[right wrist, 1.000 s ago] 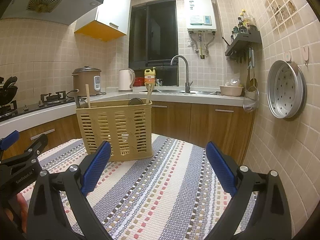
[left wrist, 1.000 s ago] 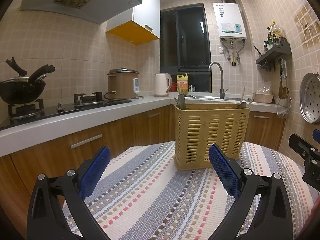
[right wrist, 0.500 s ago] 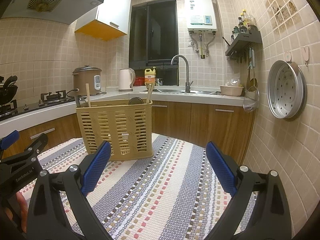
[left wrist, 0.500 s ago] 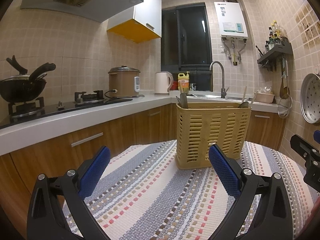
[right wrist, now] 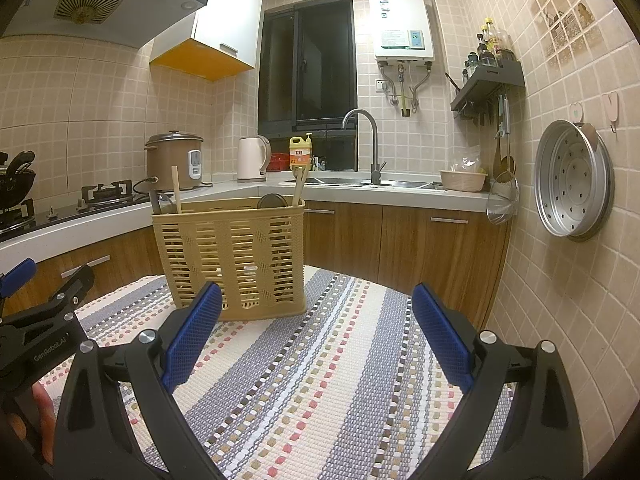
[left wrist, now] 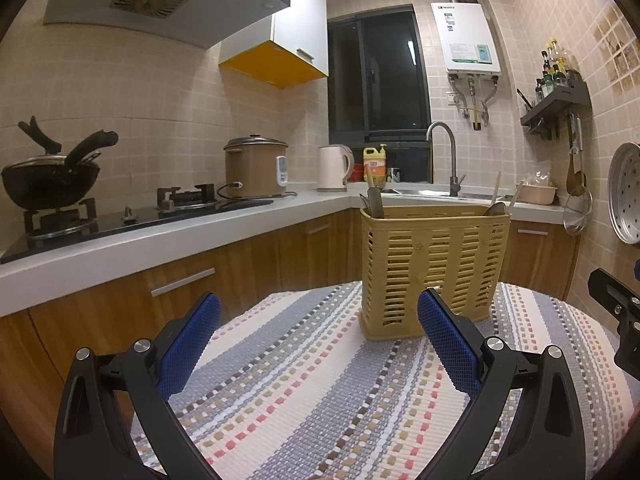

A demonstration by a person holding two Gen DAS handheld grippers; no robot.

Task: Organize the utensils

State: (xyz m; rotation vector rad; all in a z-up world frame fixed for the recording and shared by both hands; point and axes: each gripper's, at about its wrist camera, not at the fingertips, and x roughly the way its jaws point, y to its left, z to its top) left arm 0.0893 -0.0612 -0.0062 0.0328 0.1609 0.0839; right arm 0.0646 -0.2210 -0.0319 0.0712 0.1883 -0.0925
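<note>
A tan slotted utensil basket (left wrist: 434,268) (right wrist: 232,256) stands upright on the striped woven cloth (left wrist: 320,392) (right wrist: 320,380) of a round table. Chopsticks (right wrist: 175,189) and dark spoon handles (left wrist: 375,202) stick up out of it. My left gripper (left wrist: 318,340) is open with blue pads, empty, just short of the basket and to its left. My right gripper (right wrist: 316,336) is open and empty too, with the basket ahead on its left side. Each gripper shows at the edge of the other's view.
A kitchen counter (left wrist: 160,236) runs behind with a wok on the gas stove (left wrist: 52,184), a rice cooker (left wrist: 256,168), a kettle (left wrist: 334,168) and a sink tap (right wrist: 370,144). A steamer tray (right wrist: 572,180) hangs on the tiled right wall.
Both views have barely shifted; the left wrist view has drifted slightly, the basket sits a touch further right. The grippers stay open and empty.
</note>
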